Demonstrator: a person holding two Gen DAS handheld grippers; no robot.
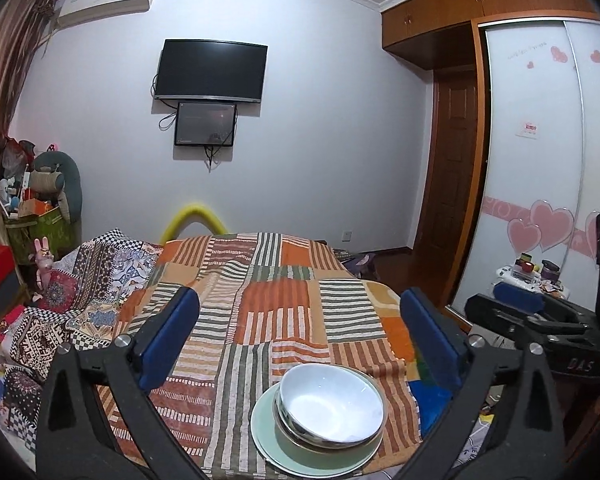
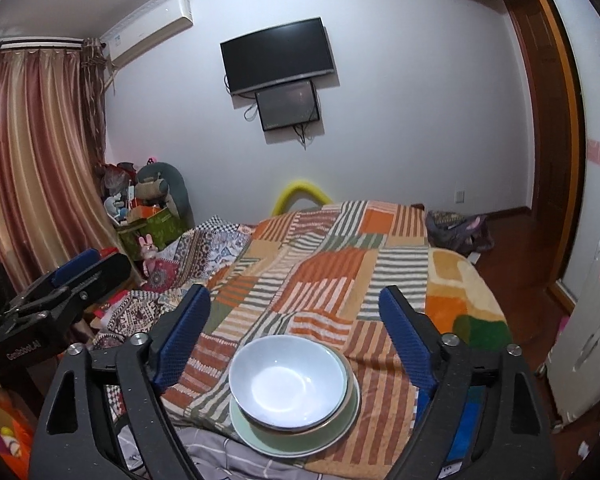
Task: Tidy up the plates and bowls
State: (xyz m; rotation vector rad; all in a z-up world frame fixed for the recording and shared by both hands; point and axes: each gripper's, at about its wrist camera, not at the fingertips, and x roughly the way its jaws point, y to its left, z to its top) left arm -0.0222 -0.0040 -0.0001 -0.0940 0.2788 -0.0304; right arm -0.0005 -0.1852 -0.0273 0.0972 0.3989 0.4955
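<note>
A white bowl [image 1: 332, 404] sits nested on a stack of green plates [image 1: 268, 436] at the bed's [image 1: 260, 280] near edge. Left gripper [image 1: 300, 340] and right gripper [image 2: 296, 340] both hang released above it, empty.

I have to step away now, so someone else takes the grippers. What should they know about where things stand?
Left gripper: open, empty, raised behind the stack.
Right gripper: open, empty, likewise.
White bowl sits nested in a second bowl, both on the green plate, near the front edge of the striped blanket.
Done: the dishes in view are stacked.
Left: no other dishes show; check outside the views before stopping.
</note>
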